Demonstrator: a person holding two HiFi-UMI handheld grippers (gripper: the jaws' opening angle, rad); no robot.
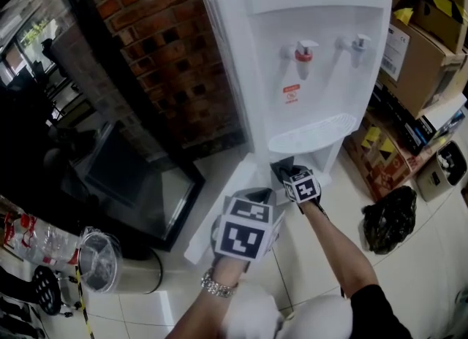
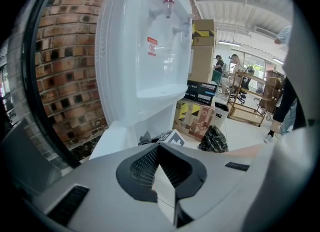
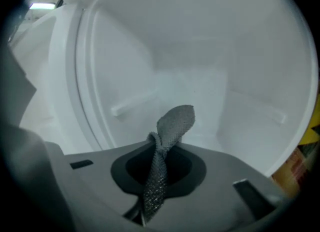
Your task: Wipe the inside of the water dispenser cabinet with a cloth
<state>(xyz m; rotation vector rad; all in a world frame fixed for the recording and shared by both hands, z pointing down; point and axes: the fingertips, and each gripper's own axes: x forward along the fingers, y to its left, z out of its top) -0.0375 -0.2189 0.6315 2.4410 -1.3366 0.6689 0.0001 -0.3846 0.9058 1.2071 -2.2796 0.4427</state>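
R gripper (image 3: pixel 157 171): fingers pinched tight on a grey mesh cloth (image 3: pixel 175 122). A fold of it sticks up past the tips, inside the white cabinet (image 3: pixel 210 61) at the bottom of the water dispenser (image 1: pixel 307 52). Can't tell if the cloth touches a wall. From above, that gripper sits at the cabinet opening, just under the drip tray (image 1: pixel 311 134).

L gripper (image 2: pixel 164 188): fingers (image 2: pixel 142 168) spread a bit, nothing btwn them, only pale floor showing thru the gap. It hangs just beside the R one, outside the dispenser, near a white panel (image 1: pixel 212 221) that juts out low on the left.

Room: white tiled floor (image 1: pixel 431 257), brick wall (image 1: pixel 168 52) left of the dispenser, and cardboard boxes (image 1: pixel 424 45) w/ yellow-black tape stacked on the right. A black bag (image 1: pixel 390 217) lies on the floor near them.

Labels: a red-capped tap (image 1: pixel 304 51) and a grey tap (image 1: pixel 358 42) up front. There's a small red label (image 1: pixel 291 94) under the red one, print too small to read. Box print is unreadable too.
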